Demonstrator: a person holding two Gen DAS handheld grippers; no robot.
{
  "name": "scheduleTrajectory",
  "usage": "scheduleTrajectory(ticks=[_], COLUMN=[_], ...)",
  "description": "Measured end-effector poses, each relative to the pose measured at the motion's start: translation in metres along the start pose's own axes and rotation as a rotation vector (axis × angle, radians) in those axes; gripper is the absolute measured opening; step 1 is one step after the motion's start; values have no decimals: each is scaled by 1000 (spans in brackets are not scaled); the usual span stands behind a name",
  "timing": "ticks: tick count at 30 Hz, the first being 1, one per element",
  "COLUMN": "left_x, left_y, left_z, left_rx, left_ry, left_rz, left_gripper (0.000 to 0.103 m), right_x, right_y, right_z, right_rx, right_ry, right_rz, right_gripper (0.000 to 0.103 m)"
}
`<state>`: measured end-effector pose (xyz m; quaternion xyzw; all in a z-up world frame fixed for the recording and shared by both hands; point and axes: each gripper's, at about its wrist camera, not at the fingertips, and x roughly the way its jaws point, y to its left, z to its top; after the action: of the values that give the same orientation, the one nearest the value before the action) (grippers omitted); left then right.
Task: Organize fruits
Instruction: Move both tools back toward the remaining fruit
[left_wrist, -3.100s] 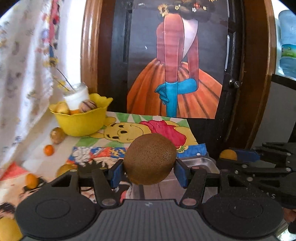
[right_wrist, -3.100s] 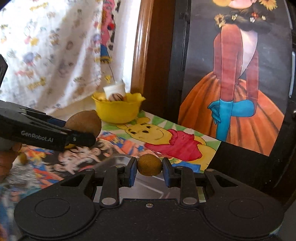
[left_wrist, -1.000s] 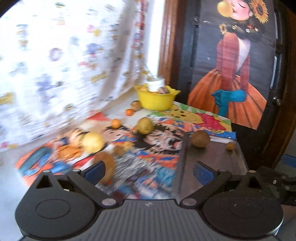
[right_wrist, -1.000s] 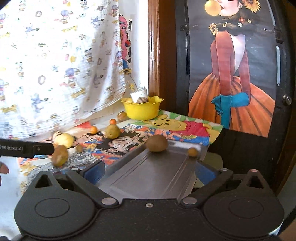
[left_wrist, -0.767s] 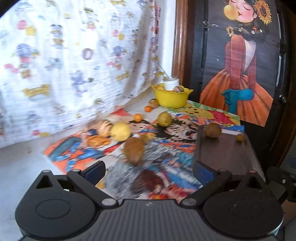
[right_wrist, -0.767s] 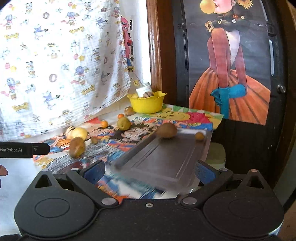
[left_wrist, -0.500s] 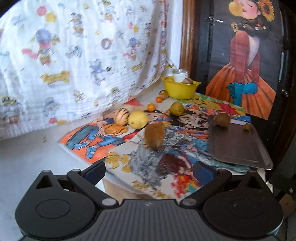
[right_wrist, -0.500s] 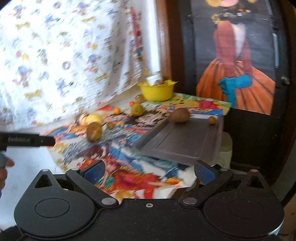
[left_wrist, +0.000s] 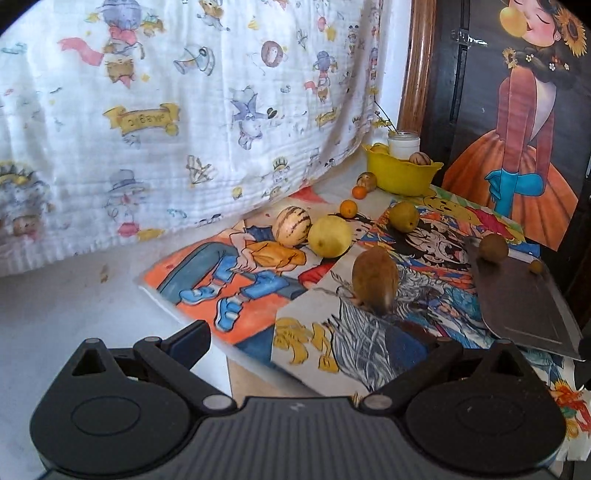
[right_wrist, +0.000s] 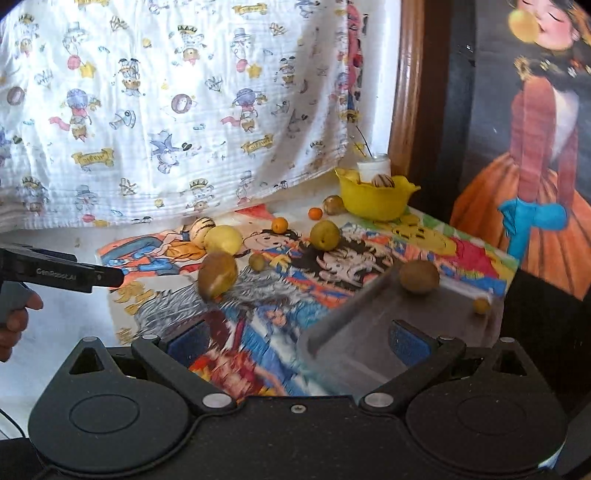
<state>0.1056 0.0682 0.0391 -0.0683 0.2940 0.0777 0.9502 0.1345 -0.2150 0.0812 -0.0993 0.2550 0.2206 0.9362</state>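
A metal tray (left_wrist: 517, 302) (right_wrist: 373, 332) lies at the table's right end. On it rest a brown kiwi (left_wrist: 493, 248) (right_wrist: 419, 276) and a small yellow-brown fruit (left_wrist: 535, 266) (right_wrist: 481, 305). On the cartoon mats lie another brown fruit (left_wrist: 375, 278) (right_wrist: 218, 275), a yellow lemon (left_wrist: 330, 236) (right_wrist: 223, 239), a striped melon (left_wrist: 293, 226), a green pear (left_wrist: 403, 217) (right_wrist: 325, 235) and small oranges (left_wrist: 348, 208). My left gripper (left_wrist: 321, 345) is open and empty, held back from the table. My right gripper (right_wrist: 297, 341) is open and empty, before the tray.
A yellow bowl (left_wrist: 400, 177) (right_wrist: 373, 199) with fruit and a white jar (left_wrist: 403, 144) stands at the far end. A cartoon cloth (left_wrist: 184, 110) hangs on the left. A dark door with a painted poster (left_wrist: 524, 129) stands behind. The left gripper shows in the right wrist view (right_wrist: 74, 275).
Both grippers let go of their fruits, the kiwi and the small fruit, onto the tray, opened, and drew back from the table, the left one moving leftward.
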Motion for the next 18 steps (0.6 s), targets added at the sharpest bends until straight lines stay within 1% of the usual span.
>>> scheduleTrajectory(ticks=[10,18], left_x=[24,40], left_y=[-11,-20], left_z=[16,20], left_rx=[6,30], left_ry=[-10,-4], left_rz=[-30,-44], left_gripper=[103,103], right_x=[33,58], right_y=[-17,-36], right_z=[22,31], right_rx=[-50,-14], right_ry=[-1,17], right_rz=[20,38], right_gripper=[102,102])
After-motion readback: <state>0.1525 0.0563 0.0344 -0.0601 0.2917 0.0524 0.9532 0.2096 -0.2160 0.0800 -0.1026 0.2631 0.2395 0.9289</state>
